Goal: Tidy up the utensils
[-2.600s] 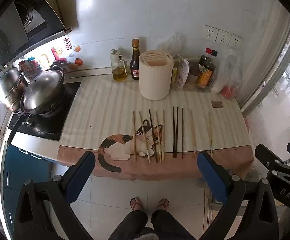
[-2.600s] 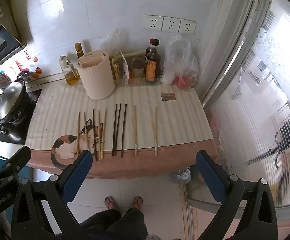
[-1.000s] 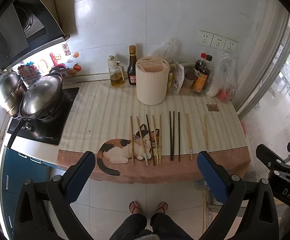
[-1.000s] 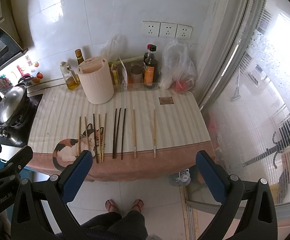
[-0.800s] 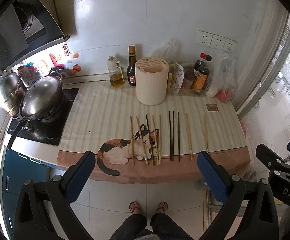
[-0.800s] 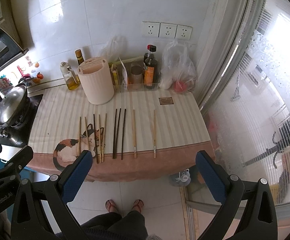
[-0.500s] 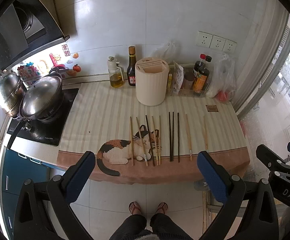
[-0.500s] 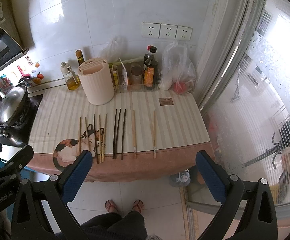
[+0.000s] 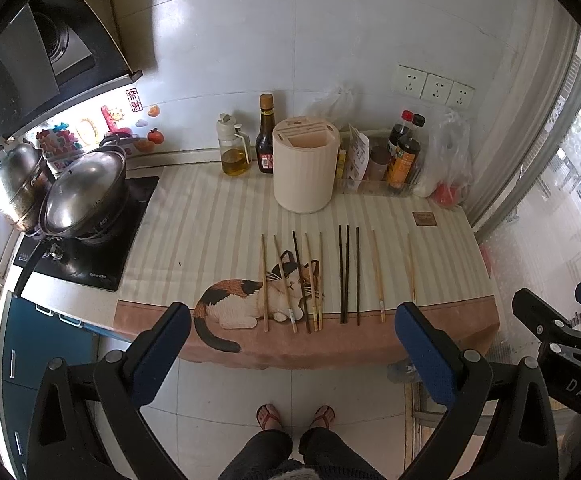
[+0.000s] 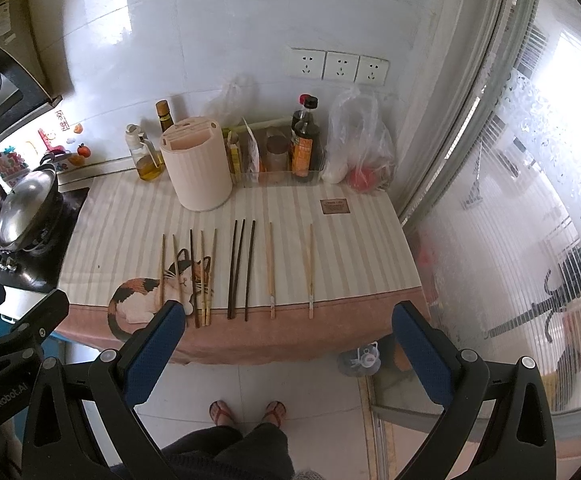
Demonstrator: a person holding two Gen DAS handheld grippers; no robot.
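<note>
Several chopsticks lie side by side on a striped mat with a cat picture [image 9: 246,300]: light wooden ones [image 9: 265,280] on the left, three dark ones [image 9: 346,272] in the middle, two pale ones [image 9: 376,272] on the right. Behind them stands a cream utensil holder [image 9: 304,164] with slots in its top. In the right wrist view the same dark chopsticks [image 10: 240,264] and holder [image 10: 196,164] show. My left gripper [image 9: 290,348] and right gripper [image 10: 288,344] are both open and empty, held high in front of the counter's edge.
Two lidded steel pots [image 9: 78,192] sit on a black cooktop at the left. Oil and sauce bottles [image 9: 266,140], a clear bin of condiments [image 9: 394,160] and a plastic bag [image 9: 446,160] line the wall. A frosted glass door [image 10: 530,200] stands right. A person's sandalled feet [image 9: 294,416] are on the tiled floor.
Both grippers have drawn back and up slightly, so the counter looks a little smaller and farther. Nothing on the mat has moved; both grippers stay open.
</note>
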